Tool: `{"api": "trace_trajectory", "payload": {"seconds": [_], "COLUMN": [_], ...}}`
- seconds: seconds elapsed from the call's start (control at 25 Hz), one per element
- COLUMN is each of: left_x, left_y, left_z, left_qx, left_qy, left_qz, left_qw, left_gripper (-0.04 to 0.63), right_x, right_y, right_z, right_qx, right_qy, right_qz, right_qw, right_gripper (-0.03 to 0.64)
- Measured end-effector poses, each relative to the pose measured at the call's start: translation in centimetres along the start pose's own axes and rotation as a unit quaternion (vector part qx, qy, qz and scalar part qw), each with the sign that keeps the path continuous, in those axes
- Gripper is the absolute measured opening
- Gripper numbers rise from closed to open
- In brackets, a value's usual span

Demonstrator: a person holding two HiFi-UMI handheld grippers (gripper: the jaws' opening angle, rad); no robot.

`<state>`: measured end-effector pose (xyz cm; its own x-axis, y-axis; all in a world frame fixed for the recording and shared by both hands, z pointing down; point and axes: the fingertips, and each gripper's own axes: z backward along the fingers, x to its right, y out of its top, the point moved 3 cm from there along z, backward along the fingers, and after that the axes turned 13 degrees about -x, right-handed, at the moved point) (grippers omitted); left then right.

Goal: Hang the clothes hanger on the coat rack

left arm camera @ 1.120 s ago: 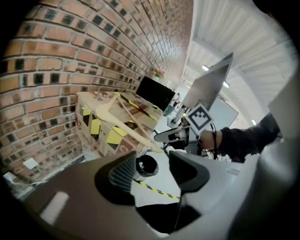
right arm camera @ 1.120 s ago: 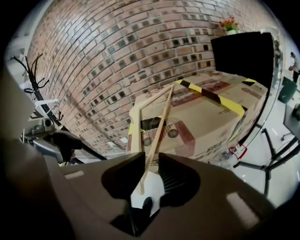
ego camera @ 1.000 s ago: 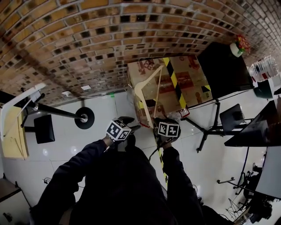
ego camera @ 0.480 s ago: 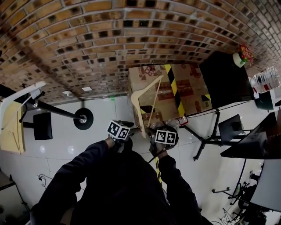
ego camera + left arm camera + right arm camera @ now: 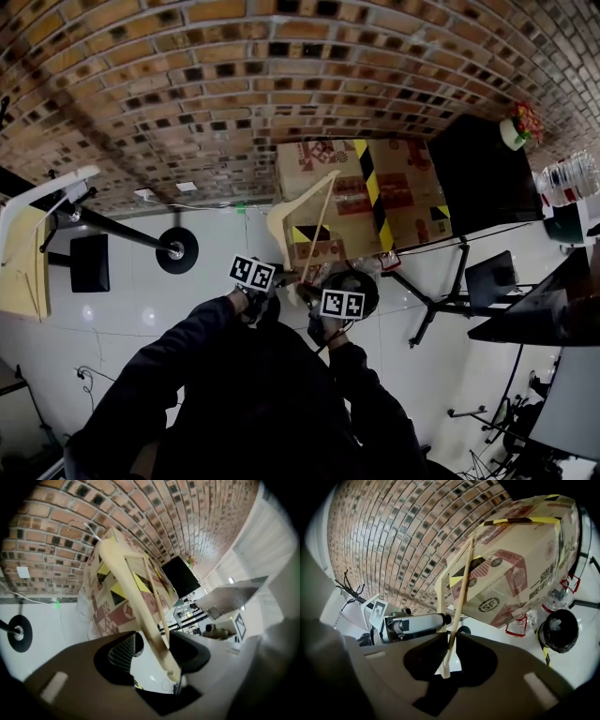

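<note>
A pale wooden clothes hanger [image 5: 277, 217] stands up in front of me, held between both grippers. My right gripper [image 5: 450, 648] is shut on the hanger's thin lower bar [image 5: 461, 592]. The left gripper [image 5: 154, 656] stands open around one end of the hanger's arm [image 5: 126, 578]. That end leans on the right-hand finger, with a gap to the left pad [image 5: 123, 651]. In the head view the left gripper [image 5: 272, 279] and right gripper [image 5: 306, 291] sit close together. The black coat rack [image 5: 122, 234] with its round base [image 5: 178, 250] stands off to the left, and its hooks [image 5: 349, 590] show in the right gripper view.
A cardboard box [image 5: 366, 187] with black-and-yellow tape stands against the brick wall [image 5: 234, 75], right behind the hanger. A black bin [image 5: 560, 630] and a plastic bottle are on the floor to the right. A black cabinet [image 5: 478, 159] and stand legs [image 5: 441, 281] lie further right. A pale garment [image 5: 26, 267] hangs at the rack.
The hanger and the right gripper have shifted left, closer to the left gripper. The left gripper has rolled and sunk a little.
</note>
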<state>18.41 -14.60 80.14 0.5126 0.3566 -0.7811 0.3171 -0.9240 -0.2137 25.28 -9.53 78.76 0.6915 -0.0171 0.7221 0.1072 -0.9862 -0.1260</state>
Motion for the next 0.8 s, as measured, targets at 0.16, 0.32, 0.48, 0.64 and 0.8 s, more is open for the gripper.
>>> {"api": "trace_trajectory", "payload": {"seconds": [0.16, 0.32, 0.48, 0.64, 0.8], "left_x": [0.2, 0.5, 0.4, -0.5, -0.5], "left_y": [0.5, 0.4, 0.8, 1.8, 2.7], "left_z": [-0.7, -0.1, 2.0, 5.6, 9.1], "left_qx": [0.008, 0.031, 0.052, 0.063, 0.052], "left_qy": [-0.012, -0.03, 0.008, 0.033, 0.062], "left_qz": [0.016, 0.025, -0.02, -0.052, -0.102], "left_qw": [0.9998, 0.9987, 0.9984, 0.9961, 0.9915], "left_gripper": [0.149, 0.13, 0.101, 0.051, 0.051], "right_x": [-0.4, -1.1, -1.5, -1.2, -1.1], "right_y": [-0.2, -0.2, -0.1, 0.9, 5.8], "right_z": [-0.4, -0.2, 0.2, 1.7, 4.5], "right_qx": [-0.011, -0.024, -0.047, -0.052, -0.012], "right_qy": [-0.004, -0.008, -0.035, -0.074, -0.193], "right_qz": [0.018, 0.063, 0.135, 0.211, 0.35], "right_qw": [1.0, 0.998, 0.989, 0.973, 0.917], "right_gripper": [0.064, 0.078, 0.103, 0.109, 0.109]}}
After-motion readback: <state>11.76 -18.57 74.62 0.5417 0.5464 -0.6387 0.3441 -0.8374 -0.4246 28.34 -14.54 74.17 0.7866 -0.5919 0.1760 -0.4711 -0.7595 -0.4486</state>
